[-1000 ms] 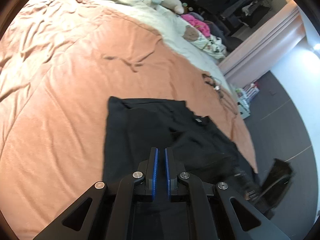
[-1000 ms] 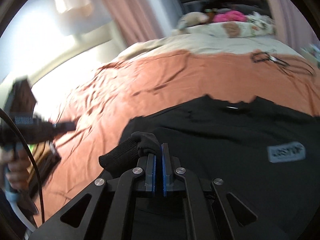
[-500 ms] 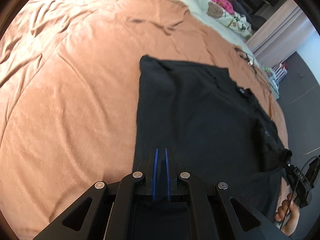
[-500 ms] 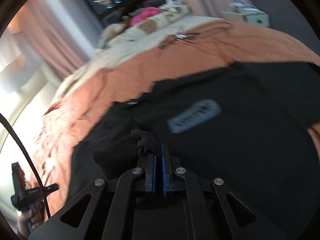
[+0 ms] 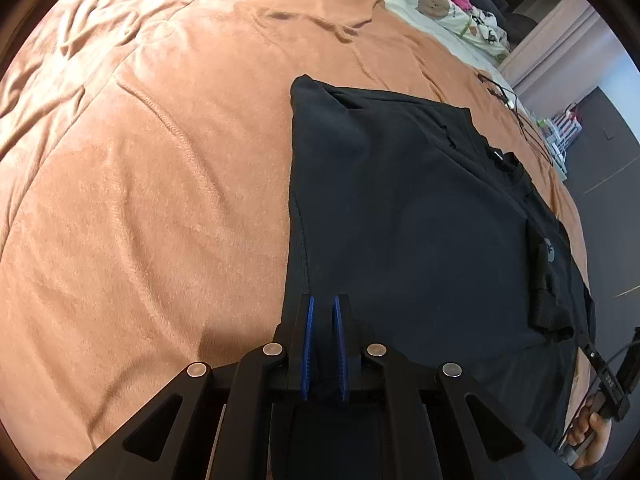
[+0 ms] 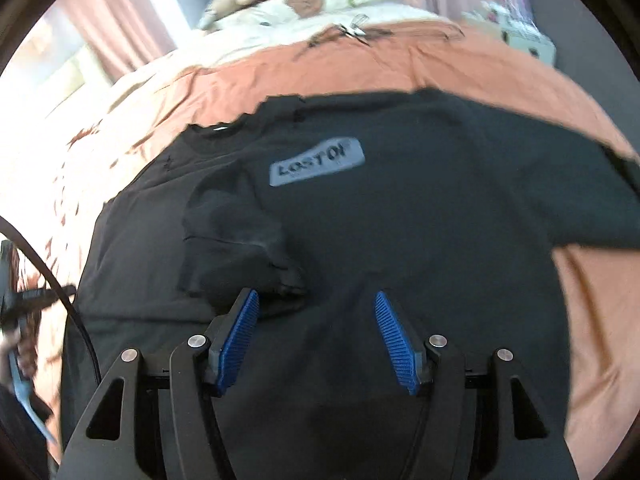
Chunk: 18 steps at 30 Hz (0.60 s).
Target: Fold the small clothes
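A black T-shirt (image 5: 400,220) lies spread on the orange blanket, its grey logo patch (image 6: 316,162) facing up. One sleeve (image 6: 232,240) is folded inward onto the chest; the left wrist view shows that sleeve (image 5: 548,280) at the right. My right gripper (image 6: 316,300) hovers low over the shirt, its jaws wide and still opening, with nothing pinched between them. My left gripper (image 5: 323,308) is down at the shirt's side hem. Its jaws are just starting to part, with a narrow gap and dark fabric still in it. A hand (image 5: 592,436) holds the right gripper at the lower right.
The orange blanket (image 5: 160,200) covers the bed, with wide free room left of the shirt. Pillows and soft toys (image 6: 304,4) lie at the head. A thin cable (image 5: 508,100) rests past the collar. Grey floor (image 5: 608,140) drops off beyond the bed's right edge.
My right gripper swung across the shirt with the sleeve, then opened and let it drop folded onto the chest. My left gripper sank toward the hem, and its pads have slightly parted.
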Each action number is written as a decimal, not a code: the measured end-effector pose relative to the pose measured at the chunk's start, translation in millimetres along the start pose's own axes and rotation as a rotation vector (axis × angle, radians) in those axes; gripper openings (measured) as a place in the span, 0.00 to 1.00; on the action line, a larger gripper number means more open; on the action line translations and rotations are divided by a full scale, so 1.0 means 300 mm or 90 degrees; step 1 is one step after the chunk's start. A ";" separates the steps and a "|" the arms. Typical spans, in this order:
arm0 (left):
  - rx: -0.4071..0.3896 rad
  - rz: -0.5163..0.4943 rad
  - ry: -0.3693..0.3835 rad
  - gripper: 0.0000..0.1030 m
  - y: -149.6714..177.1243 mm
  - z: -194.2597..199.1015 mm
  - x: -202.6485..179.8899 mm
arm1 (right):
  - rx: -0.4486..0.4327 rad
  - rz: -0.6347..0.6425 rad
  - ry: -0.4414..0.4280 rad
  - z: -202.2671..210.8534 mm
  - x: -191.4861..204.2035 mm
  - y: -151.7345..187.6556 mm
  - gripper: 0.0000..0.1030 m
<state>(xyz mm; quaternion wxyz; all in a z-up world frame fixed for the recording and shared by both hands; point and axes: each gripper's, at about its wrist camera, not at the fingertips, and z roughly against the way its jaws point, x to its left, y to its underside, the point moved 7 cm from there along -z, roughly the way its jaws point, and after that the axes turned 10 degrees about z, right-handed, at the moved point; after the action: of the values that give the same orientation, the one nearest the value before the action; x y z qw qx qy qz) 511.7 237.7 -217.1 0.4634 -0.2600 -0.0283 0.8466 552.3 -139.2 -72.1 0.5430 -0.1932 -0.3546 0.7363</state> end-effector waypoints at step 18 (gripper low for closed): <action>-0.006 -0.002 0.014 0.11 -0.002 0.021 0.010 | 0.026 0.220 -0.076 -0.089 0.361 -0.038 0.58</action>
<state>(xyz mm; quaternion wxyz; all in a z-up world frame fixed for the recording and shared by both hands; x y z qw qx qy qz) 507.9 241.5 -212.8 0.4637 -0.2714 -0.0275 0.8429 541.4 -27.4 -70.8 0.3903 -0.1963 -0.3323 0.8359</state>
